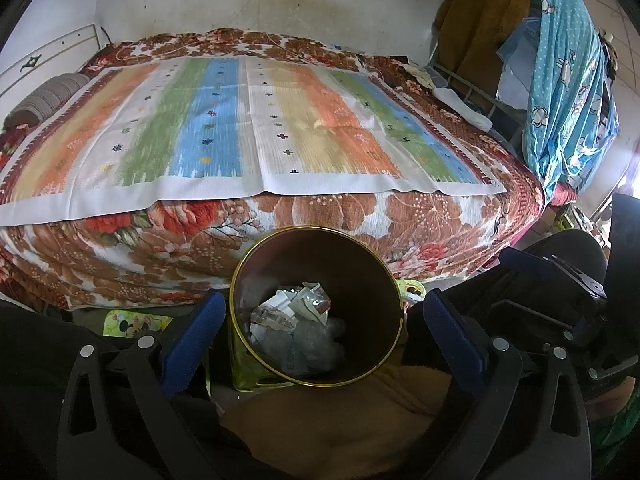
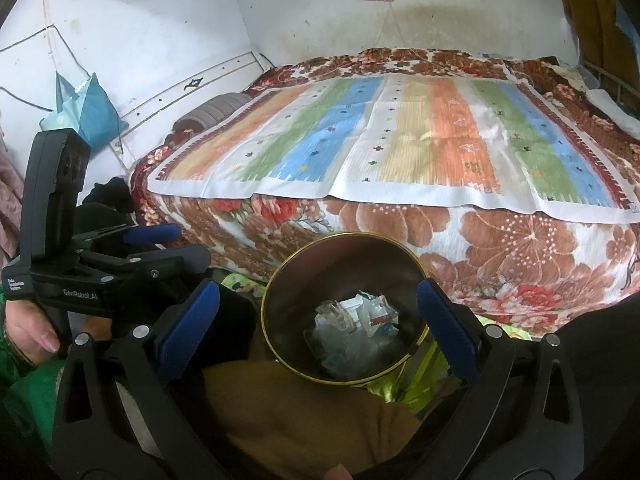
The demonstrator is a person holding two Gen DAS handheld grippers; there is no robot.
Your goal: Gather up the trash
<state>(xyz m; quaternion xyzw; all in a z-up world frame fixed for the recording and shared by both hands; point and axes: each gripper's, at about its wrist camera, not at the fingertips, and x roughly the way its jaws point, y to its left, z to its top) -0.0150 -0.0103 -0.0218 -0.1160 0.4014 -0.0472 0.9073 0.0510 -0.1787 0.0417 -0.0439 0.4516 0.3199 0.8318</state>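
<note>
The bin [image 1: 316, 308] is the reference landmark. It is a dark round container with a gold rim, standing on the floor directly in front of the bed [image 1: 280, 216], its mouth facing both wrist cameras.

Trash [image 1: 298, 320] lies at the bottom of the bin: crumpled white paper, silver foil wrappers and clear plastic. In the right wrist view the same trash [image 2: 352, 328] shows inside the bin [image 2: 344, 308].

Left gripper [image 1: 316, 336]: fingers spread wide, holding nothing. One blue pad sits just left of the bin's rim, the other just right of it. The bin's mouth fills the gap between them.

Right gripper [image 2: 320, 328]: fingers spread wide, holding nothing. Its right pad overlaps the bin's right rim in the picture; its left pad is left of the bin. Contact with the rim cannot be determined.

In the right wrist view the left gripper [image 2: 168, 248] appears left of the bin, gripped by a hand [image 2: 28, 328].

A brown cloth [image 1: 340, 412] lies on the near side of the bin. Shiny green-yellow packaging [image 1: 248, 368] sits at the bin's base.

Behind the bin, the bed carries a floral blanket with a striped cover [image 1: 248, 132] spread flat on top.
</note>
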